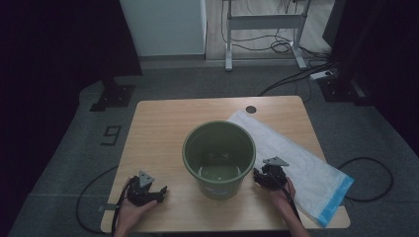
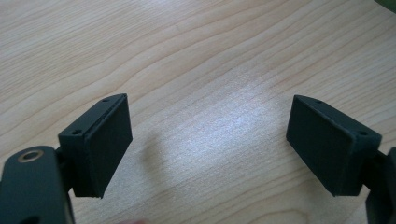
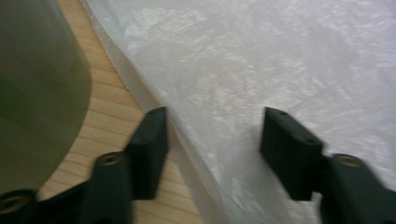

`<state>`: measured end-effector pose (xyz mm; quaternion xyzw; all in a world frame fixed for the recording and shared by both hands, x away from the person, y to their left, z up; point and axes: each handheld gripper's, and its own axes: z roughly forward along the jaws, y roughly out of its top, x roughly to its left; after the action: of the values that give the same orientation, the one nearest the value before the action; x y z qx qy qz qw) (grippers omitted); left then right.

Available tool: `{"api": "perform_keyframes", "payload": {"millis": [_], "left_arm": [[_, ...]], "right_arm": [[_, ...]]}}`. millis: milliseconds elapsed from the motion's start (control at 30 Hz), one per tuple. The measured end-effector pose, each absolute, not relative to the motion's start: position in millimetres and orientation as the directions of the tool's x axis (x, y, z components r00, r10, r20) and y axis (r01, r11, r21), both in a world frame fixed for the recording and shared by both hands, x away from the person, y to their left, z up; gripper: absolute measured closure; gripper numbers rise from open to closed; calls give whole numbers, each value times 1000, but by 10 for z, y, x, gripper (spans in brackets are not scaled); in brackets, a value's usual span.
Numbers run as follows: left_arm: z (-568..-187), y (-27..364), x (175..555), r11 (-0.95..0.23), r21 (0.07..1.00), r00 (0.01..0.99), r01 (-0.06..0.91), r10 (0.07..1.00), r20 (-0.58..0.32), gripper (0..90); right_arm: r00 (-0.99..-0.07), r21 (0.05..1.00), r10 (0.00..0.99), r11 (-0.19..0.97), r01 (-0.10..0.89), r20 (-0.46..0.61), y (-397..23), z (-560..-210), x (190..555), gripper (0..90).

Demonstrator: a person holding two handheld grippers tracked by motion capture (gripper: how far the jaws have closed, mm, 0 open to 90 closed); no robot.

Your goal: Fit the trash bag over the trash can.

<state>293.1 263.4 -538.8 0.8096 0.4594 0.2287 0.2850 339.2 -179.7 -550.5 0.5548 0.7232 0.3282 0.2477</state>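
A green bucket (image 1: 219, 124) stands upright in the middle of the wooden table (image 1: 158, 128), with nothing visible inside it. A white plastic bag (image 1: 296, 163) with a blue edge lies flat to its right. My right gripper (image 1: 262, 175) sits low beside the bucket's right wall. In the right gripper view its jaws (image 3: 215, 144) stand apart over the near edge of the bag (image 3: 257, 60), not pressing it, with the bucket wall (image 3: 37, 93) at the left. My left gripper (image 1: 159, 191) rests at the front left, its jaws (image 2: 210, 140) open over bare wood (image 2: 187, 46).
A round cable hole (image 1: 251, 109) is at the table's far edge. Cables trail from both grippers off the front of the table. Beyond the table are a desk frame (image 1: 264, 22), floor cables and a dark stand base (image 1: 112, 96).
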Motion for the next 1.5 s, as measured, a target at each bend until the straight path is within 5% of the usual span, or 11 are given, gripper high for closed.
{"api": "perform_keyframes", "payload": {"millis": [200,267,400,700,1500], "left_arm": [[-5393,2597,2930,-425,667,483,612,869,111,141],[-5399,2594,2933,-428,664,483,614,868,112,141],[-5403,2612,2937,-423,664,480,617,871,109,141],[-5400,2625,2935,-418,667,481,617,871,101,142],[-5395,2634,2926,-406,673,469,619,878,98,142]], "right_arm": [[-260,750,966,168,640,5,-1845,-5497,3393,601],[-241,757,970,152,636,8,-1892,-5501,3396,775],[-207,751,977,96,654,56,-2023,-5496,3372,868],[-115,758,985,-25,652,131,-2370,-5472,3132,880],[-74,828,935,-269,491,348,-2823,-5058,2865,891]]}}
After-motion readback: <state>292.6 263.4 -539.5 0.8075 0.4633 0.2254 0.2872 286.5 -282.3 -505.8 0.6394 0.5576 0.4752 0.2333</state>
